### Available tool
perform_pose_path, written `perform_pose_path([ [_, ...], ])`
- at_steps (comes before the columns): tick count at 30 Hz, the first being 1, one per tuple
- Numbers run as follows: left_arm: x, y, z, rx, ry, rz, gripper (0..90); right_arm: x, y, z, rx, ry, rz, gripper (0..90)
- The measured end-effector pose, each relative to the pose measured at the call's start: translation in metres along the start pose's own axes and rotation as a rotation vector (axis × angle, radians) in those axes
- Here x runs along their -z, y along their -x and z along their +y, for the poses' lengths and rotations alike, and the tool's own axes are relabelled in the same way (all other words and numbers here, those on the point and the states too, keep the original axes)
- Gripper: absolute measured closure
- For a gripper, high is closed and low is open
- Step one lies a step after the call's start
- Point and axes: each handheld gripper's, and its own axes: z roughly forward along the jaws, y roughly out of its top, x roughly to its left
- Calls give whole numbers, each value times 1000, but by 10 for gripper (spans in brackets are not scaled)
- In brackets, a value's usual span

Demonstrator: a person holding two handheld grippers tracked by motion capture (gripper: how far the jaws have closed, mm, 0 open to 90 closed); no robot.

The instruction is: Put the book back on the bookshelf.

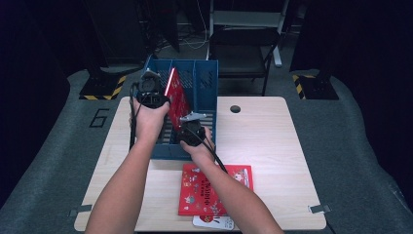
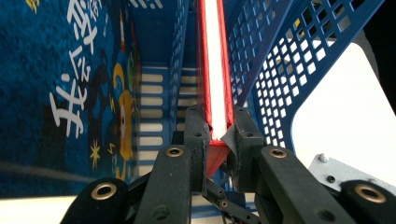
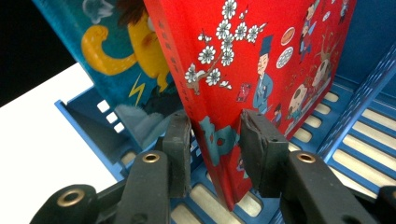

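From the high view, the red book stands tilted in the middle slot of the blue file rack at the far side of the table. The left gripper holds its top edge and the right gripper sits low at its near end. Another red book lies flat near the table's front edge. If either hand lets go while the book leans this much, it could topple against the divider.

In the left gripper view, the jaws are clamped on the red book's page edge, with a blue book in the next slot. The grip sits on a narrow strip, so a twist could let it slip out.

In the right gripper view, the jaws straddle the red book's lower corner; the right pad seems to touch the cover, but the left looks apart, so this looks like a loose hold. The corner could catch in a gap of the slatted floor of the rack.
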Motion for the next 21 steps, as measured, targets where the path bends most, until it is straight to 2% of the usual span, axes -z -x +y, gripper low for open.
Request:
perform_pose_path([
  [1,0,1,1,-1,-4,1,798,-1,-1,1,-15,6,-8,647],
  [2,-1,2,1,1,2,6,798,-2,2,2,-4,-4,-2,648],
  [3,-2,2,1,-9,1,9,798,-3,2,2,-13,1,-7,650],
  [5,-2,3,2,-4,0,10,797,-4,5,4,3,-1,-3,652],
  [6,-2,3,2,2,1,9,797,-4,5,4,-12,-2,-10,653],
  [7,-3,4,3,15,7,10,798,-5,6,5,-5,-4,-12,654],
  [9,-3,4,4,-1,6,14,798,-6,7,8,-5,-12,-9,656],
  [11,-4,4,5,8,16,17,798,-7,7,10,-10,-17,-10,656],
  [12,-4,4,6,-2,12,21,798,-7,6,11,-15,-19,-10,658],
  [16,-7,6,8,3,15,29,798,-11,8,14,-18,-21,-18,663],
  [17,-8,6,8,4,16,30,798,-13,10,14,3,-11,-20,663],
  [20,-11,5,8,10,15,28,798,-15,12,14,-15,-21,-19,665],
  [21,-12,5,9,10,12,27,798,-16,13,15,2,-17,-23,665],
])
